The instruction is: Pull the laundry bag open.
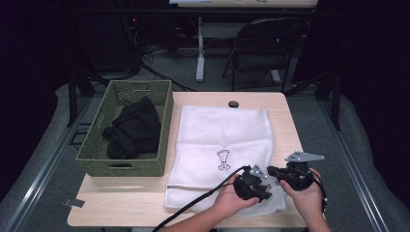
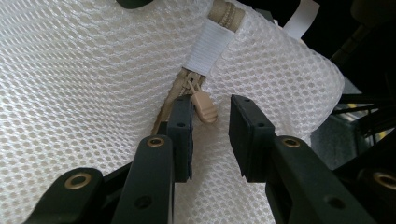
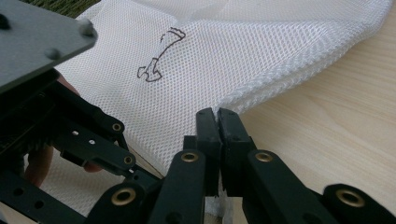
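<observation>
A white mesh laundry bag (image 1: 222, 130) lies flat on the wooden table (image 1: 290, 130), with a small dark drawing (image 1: 223, 159) printed on it. At its near right corner both grippers meet. My left gripper (image 2: 210, 121) (image 1: 265, 189) stands open, and the beige zipper pull (image 2: 204, 106) hangs between its pads against the left one. Above the pull a white fabric tab (image 2: 210, 46) covers the zipper's end. My right gripper (image 3: 217, 116) (image 1: 271, 171) is shut on the edge of the mesh bag (image 3: 233, 56), and a bit of mesh shows between its jaws.
A woven green basket (image 1: 163, 121) stands at the table's left and holds a heap of black clothing (image 1: 133, 128). A cable hole (image 1: 233, 104) sits at the table's far edge. A folding chair (image 1: 263, 48) stands beyond the table. Bare wood (image 3: 336, 121) lies right of the bag.
</observation>
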Tool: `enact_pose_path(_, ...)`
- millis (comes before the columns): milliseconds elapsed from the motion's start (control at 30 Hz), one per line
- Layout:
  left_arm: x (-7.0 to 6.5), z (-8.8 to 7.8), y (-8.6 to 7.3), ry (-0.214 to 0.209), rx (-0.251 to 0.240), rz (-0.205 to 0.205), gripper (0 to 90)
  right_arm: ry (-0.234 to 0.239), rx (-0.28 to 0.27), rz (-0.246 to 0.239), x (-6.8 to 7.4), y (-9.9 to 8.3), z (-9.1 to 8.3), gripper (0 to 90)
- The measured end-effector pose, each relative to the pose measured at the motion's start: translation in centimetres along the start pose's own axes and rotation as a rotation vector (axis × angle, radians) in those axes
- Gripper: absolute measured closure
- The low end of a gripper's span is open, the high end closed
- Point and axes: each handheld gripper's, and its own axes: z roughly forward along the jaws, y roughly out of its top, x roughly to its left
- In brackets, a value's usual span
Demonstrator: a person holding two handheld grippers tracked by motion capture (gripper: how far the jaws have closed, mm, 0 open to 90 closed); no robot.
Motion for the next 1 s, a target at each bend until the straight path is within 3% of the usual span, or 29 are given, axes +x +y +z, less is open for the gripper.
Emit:
enact_pose_path(300,0.14,0.40,-0.02,0.002,-0.017,-0.021,69.6,0.001,0.000,0.002,0.01,-0.05,0.05,88.2)
enact_pose_path(433,0.35,0.48,-0.05,0.010,-0.022,-0.026,76.6,0.001,-0.001,0.000,0.03,-0.06,0.05,88.2)
enact_pose_path(1000,0.69,-0.14,-0.27,-0.005,-0.063,-0.071,83.4,0.001,0.000,0.022,-0.59,-0.48,-0.14,88.2)
